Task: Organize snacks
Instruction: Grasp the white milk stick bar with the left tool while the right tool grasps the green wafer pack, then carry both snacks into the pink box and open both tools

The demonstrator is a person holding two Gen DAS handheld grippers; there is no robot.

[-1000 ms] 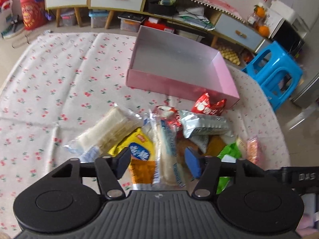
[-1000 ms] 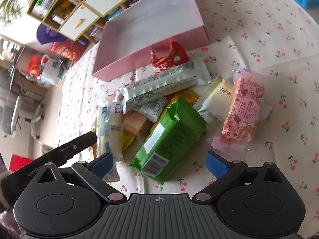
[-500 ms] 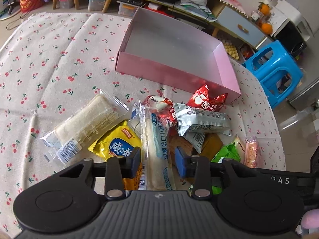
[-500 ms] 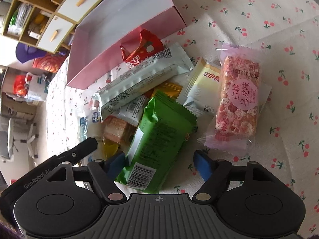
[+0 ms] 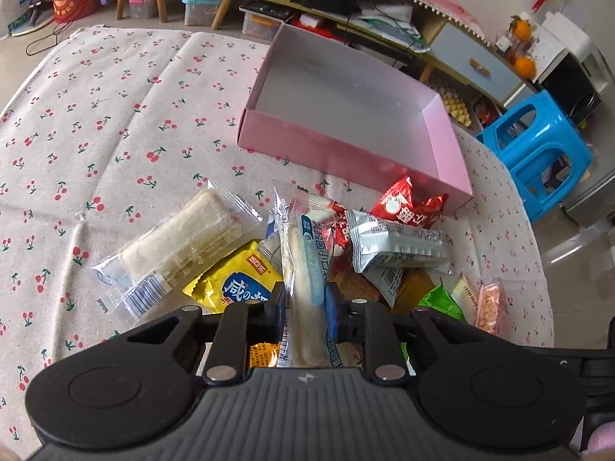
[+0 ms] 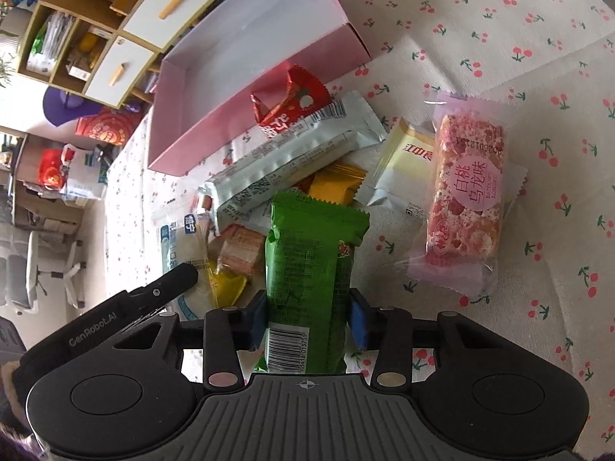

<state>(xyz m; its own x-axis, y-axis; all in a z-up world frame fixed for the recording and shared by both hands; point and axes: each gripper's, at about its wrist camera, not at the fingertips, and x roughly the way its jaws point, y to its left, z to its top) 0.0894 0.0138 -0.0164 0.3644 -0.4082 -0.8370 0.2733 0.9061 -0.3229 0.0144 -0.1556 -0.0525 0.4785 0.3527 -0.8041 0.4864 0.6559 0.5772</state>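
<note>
The left hand-held gripper [image 5: 305, 309] is seen closing its jaws, the blue pads pressed on a long clear-wrapped bread stick [image 5: 303, 269] printed with a blue band of Chinese characters; the right hand-held gripper [image 6: 307, 322] is likewise closing, its pads clamped on the sides of a crinkled green foil packet [image 6: 307, 257] whose white barcode label is turned toward the camera; "GenRobot.AI" is read on the black arm [image 6: 115, 315] of the other device at the lower left of the right wrist view; the snacks are heaped on a desk [image 5: 96, 115] covered with a creased cherry-print cloth, just in front of a shallow pink cardboard box [image 5: 346, 146] with a pale interior in which nothing is seen; a clear-wrapped pale cake [image 5: 180, 246] with a barcode sticker is found beside a yellow foil sachet [image 5: 234, 280] bearing blue Chinese lettering; a silver foil bar [image 5: 396, 242] is laid across the pile, a red crumpled packet [image 5: 407, 207] being set against the box wall; a translucent pink wrapper [image 6: 465, 192] holding a speckled pink bar is marked with a round label of Chinese characters; beside it a cream sachet [image 6: 403, 161] with red characters is partly covered
</note>
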